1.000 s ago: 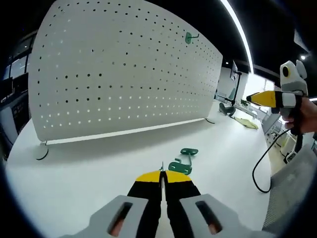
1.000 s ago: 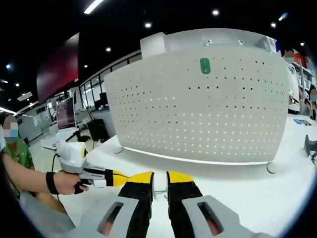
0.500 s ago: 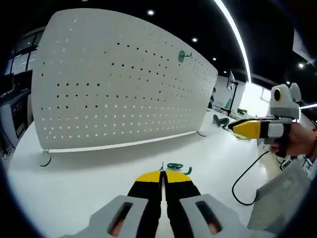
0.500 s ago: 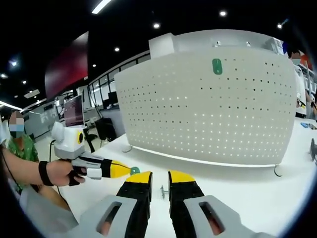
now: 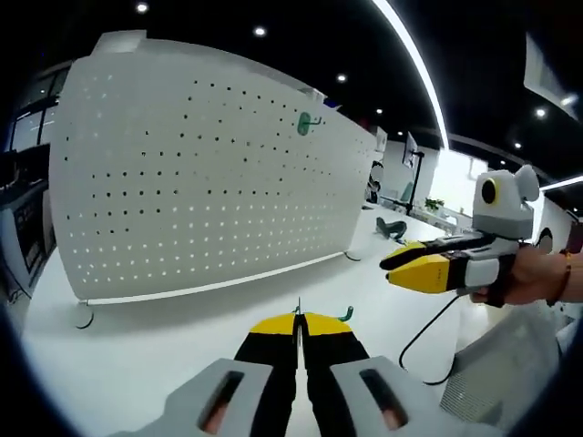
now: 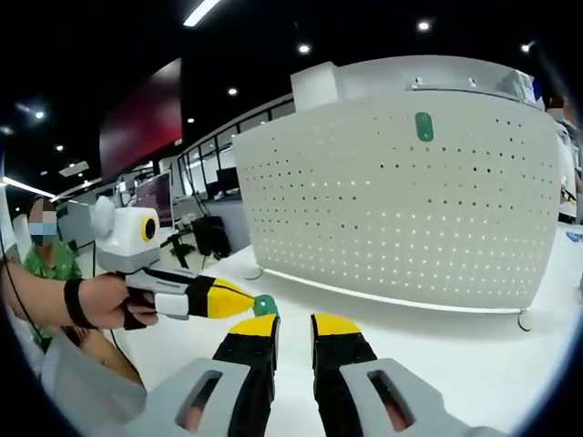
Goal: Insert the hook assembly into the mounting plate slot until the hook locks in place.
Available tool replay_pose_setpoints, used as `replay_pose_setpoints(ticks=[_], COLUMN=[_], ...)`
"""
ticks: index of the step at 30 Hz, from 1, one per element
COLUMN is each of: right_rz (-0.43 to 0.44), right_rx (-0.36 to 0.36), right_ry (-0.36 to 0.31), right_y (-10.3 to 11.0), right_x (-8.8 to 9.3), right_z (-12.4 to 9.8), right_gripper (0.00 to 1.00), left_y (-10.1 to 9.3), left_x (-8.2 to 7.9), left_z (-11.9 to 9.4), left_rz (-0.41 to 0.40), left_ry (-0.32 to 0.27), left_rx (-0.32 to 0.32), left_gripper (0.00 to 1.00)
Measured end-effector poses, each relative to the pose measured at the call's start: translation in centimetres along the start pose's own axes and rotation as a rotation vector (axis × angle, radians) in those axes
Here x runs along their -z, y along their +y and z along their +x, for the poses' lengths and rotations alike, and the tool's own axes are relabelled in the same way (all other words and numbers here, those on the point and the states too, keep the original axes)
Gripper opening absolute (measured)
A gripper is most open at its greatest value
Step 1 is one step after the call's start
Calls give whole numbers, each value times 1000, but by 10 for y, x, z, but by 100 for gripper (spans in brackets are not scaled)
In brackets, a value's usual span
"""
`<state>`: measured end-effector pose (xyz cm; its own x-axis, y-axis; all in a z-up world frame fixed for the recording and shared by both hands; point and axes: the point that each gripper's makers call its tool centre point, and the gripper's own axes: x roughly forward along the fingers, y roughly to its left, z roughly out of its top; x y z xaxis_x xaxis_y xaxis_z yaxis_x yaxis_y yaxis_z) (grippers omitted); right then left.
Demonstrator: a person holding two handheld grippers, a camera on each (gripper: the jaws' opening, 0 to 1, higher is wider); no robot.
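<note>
Green hook assembly [image 5: 343, 314] peeks out just past the tips of the left gripper [image 5: 298, 320], whose yellow-tipped jaws are pressed together with no gap between them; in the left gripper view only a small green curl shows at the right of the tips. In the right gripper view the same green piece [image 6: 265, 305] sits at the nose of the left gripper [image 6: 239, 299], which comes in from the left, held in a person's hand [image 6: 102, 301] with a dark wrist strap. It appears pinched there, though the contact itself is too small to make out clearly.

Ahead of both grippers stands the white perforated mounting plate [image 5: 200, 173], upright on the white table [image 5: 118, 355], its small feet resting on the tabletop. A second green hook [image 5: 308, 122] is already seated high on the plate, up and slightly right of the left gripper's line; in the right gripper view it reads as a green oval tab [image 6: 424, 126] near the plate's [image 6: 401, 209] top edge.

The right gripper [image 6: 291, 326] has its jaws parted with nothing between them, above the table [image 6: 474, 355]. In the left gripper view it [image 5: 393, 266] enters from the right, off to the side of the left gripper, held by a hand [image 5: 533, 276] with a black cable [image 5: 424, 332] drooping below it.
</note>
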<state>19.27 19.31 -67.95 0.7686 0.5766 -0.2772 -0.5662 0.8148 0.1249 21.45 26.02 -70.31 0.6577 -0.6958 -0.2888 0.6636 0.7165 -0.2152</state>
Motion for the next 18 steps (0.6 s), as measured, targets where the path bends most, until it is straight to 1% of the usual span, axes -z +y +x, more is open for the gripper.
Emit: replay_pose_setpoints(ticks=[10, 18], right_rz=[-17, -19], right_rx=[-39, -69], right_ry=[12, -1], right_y=[11, 20], right_x=[4, 4], right_z=[-2, -6], right_gripper=[13, 13], left_y=[-20, -31], left_x=[-11, -15], left_z=[-6, -8], left_rz=[30, 49], left_ry=[-9, -11], left_rx=[18, 20], left_gripper=[1, 1])
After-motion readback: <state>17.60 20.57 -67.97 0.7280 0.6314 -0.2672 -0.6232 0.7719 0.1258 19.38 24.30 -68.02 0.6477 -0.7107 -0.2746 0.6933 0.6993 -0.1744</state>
